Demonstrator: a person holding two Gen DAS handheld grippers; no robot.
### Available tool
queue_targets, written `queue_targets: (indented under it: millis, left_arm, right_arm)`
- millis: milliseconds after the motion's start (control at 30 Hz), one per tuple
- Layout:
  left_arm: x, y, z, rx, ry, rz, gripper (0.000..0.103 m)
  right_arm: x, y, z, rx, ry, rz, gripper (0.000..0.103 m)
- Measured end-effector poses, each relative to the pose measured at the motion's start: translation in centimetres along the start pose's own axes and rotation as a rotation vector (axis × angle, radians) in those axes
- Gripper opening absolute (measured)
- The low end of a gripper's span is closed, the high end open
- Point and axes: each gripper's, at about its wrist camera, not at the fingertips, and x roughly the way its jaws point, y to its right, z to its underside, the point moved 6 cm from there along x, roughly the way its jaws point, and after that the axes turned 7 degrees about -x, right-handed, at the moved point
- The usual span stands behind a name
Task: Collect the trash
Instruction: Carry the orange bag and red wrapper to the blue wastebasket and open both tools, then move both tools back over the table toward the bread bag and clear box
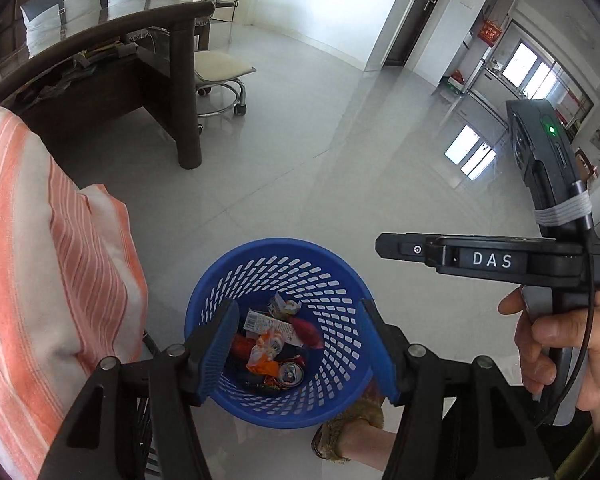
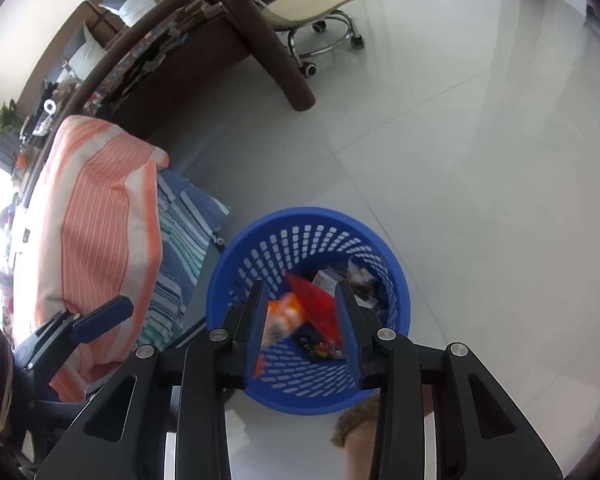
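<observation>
The blue basket [image 1: 278, 332] stands on the pale tiled floor [image 1: 340, 152], its mouth open upward, with trash lying low in the bottom, well below the rim. To the basket's left an orange striped cushion [image 1: 40, 280] rises just beside it, with striped blue cloth [image 2: 184, 232] between cushion and basket. Beyond the basket, a dark table leg [image 1: 186, 96] and a wheeled stool [image 1: 220, 80] stand well apart from it. To its right and ahead the floor lies bare. A slippered foot [image 1: 352, 428] sits just beside the basket's near side.
</observation>
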Motion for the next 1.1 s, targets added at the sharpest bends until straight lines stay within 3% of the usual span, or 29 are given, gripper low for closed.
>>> queue_targets:
  millis: [33,133,200,267,333,500,667,800,933,1100]
  left_arm:
    - [-0.8,-0.2,-0.2,-0.007,0.016,0.003,0.062]
    - [-4.1,-0.7,-0.6,-0.004,0.080,0.011,0.062]
    - [-6.6,-1.4,-0.6,0.010,0.117,0.002,0.062]
    - [-8.9,-2.6,-0.3,0.022,0.144,-0.014,0.065]
    - [-11.1,-4.6,0.2,0.014,0.161,-0.044,0.065]
    - [-15.5,-11.4,2.9,-0.048,0.184,-0.143,0.065]
    - [-19.0,-18.3,6.2,-0.130,0.193,-0.245,0.065]
    - [-20.9,-23.3,8.5,-0.188,0.194,-0.305,0.065]
    - [-22.3,-27.0,9.7,-0.240,0.200,-0.330,0.065]
    - [-23.0,-30.6,9.6,-0.247,0.205,-0.346,0.065]
  right_arm:
    - [-0.6,0.0,-0.1,-0.006,0.018,0.004,0.038]
    - [-2.5,0.1,-0.6,-0.025,0.096,0.040,0.056]
    - [-4.2,-0.4,-1.0,-0.042,0.160,0.055,0.063]
    - [-5.8,-1.3,-1.6,-0.068,0.229,0.094,0.083]
    - [-7.2,-2.7,-2.2,-0.099,0.304,0.140,0.091]
    - [-9.0,-8.2,-2.2,-0.250,0.417,0.174,0.093]
    - [-8.6,-15.7,-0.9,-0.457,0.478,0.150,0.094]
    - [-6.7,-21.4,1.0,-0.564,0.459,0.068,0.095]
    - [-3.8,-27.0,3.4,-0.650,0.373,-0.030,0.096]
    - [0.3,-33.3,6.2,-0.782,0.278,-0.072,0.096]
